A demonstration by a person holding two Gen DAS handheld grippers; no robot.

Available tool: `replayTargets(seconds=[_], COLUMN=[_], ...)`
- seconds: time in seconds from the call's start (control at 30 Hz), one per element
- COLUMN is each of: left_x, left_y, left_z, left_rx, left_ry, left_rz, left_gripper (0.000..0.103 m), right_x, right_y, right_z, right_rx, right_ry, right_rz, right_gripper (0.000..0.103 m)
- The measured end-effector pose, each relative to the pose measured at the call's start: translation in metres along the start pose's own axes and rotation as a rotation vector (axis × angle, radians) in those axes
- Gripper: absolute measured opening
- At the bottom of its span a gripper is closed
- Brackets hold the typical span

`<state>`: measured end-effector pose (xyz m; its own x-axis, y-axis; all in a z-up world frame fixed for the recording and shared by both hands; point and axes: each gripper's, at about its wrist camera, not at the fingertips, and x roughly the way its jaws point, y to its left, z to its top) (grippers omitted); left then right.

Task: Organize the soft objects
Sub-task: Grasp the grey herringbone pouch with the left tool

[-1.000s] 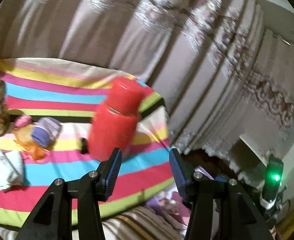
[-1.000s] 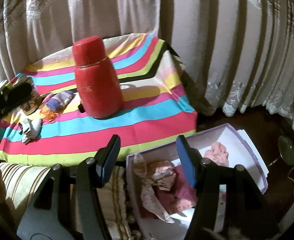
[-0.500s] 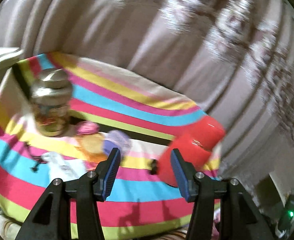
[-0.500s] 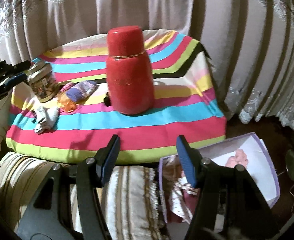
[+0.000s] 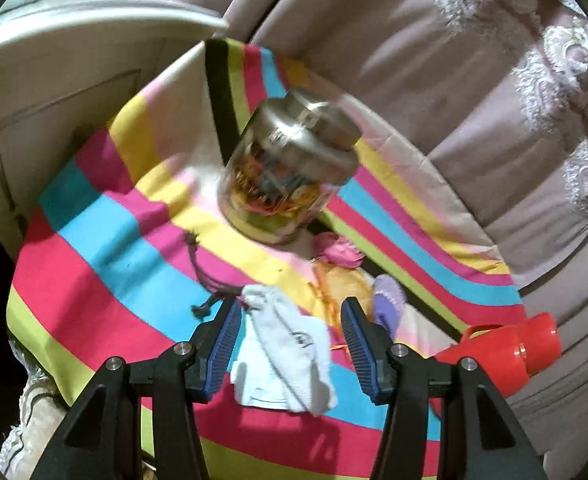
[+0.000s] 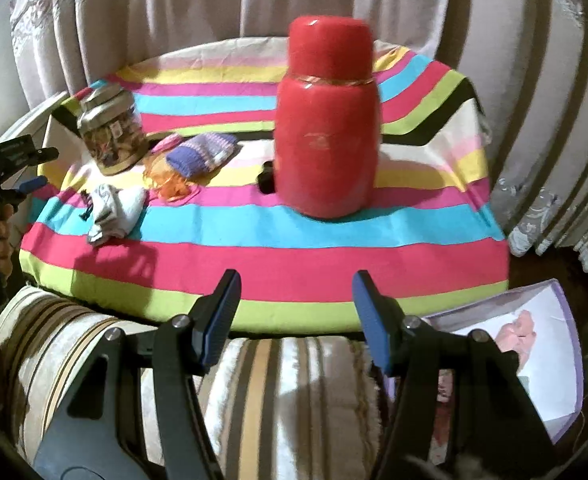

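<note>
A white sock (image 5: 289, 354) lies on the striped tablecloth (image 5: 105, 248), right under my open left gripper (image 5: 289, 348), between its jaws; it also shows in the right wrist view (image 6: 113, 208). A purple knitted sock (image 6: 201, 156) (image 5: 388, 304), an orange gauzy cloth (image 6: 169, 184) (image 5: 346, 284) and a pink item (image 5: 340, 250) lie beside it. My right gripper (image 6: 296, 316) is open and empty, in front of the table's near edge. The left gripper shows at the far left of the right wrist view (image 6: 17, 168).
A tall red flask (image 6: 326, 120) stands mid-table. A glass jar with a metal lid (image 6: 109, 132) (image 5: 289, 176) stands at the left. A white box holding pink clothes (image 6: 534, 356) sits on the floor at right. A striped cushion (image 6: 253, 384) lies below the table edge. Curtains hang behind.
My left gripper has swung left from the red flask to over the white sock. My right gripper has turned left from the box toward the table.
</note>
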<state>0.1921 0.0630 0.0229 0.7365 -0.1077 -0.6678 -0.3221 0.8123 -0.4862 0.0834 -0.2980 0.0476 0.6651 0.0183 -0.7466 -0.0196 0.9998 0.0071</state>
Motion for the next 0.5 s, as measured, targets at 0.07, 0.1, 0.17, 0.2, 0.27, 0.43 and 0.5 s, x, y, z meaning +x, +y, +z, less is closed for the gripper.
replayTargets(seconds=[0.07, 0.1, 0.17, 0.2, 0.27, 0.43, 0.5], left_x=[0.009, 0.015, 0.033, 0.038, 0.05, 0.075, 0.085], left_y=[0.002, 0.001, -0.002, -0.003, -0.007, -0.021, -0.026], left_z=[-0.003, -0.006, -0.012, -0.014, -0.019, -0.034, -0.04], left_rx=[0.014, 0.022, 0.037, 0.039, 0.055, 0.119, 0.144], left_ry=[0.027, 0.042, 0.09, 0.105, 0.136, 0.214, 0.245], left_rz=[0.005, 0.009, 0.016, 0.016, 0.026, 0.064, 0.088], left_gripper=[0.053, 0.053, 0.053, 0.053, 0.053, 0.053, 0.053], right_x=[0.005, 0.008, 0.012, 0.014, 0.019, 0.026, 0.028], right_y=[0.004, 0.005, 0.007, 0.008, 0.009, 0.012, 0.014], right_z=[-0.002, -0.003, -0.005, -0.006, -0.008, -0.011, -0.011], right_rx=[-0.011, -0.015, -0.019, -0.023, -0.029, -0.041, -0.05], right_ry=[0.01, 0.014, 0.02, 0.026, 0.037, 0.058, 0.063], right_rz=[0.003, 0.001, -0.006, -0.007, -0.009, -0.011, -0.012], right_gripper=[0.062, 0.062, 0.062, 0.062, 0.062, 0.062, 0.062])
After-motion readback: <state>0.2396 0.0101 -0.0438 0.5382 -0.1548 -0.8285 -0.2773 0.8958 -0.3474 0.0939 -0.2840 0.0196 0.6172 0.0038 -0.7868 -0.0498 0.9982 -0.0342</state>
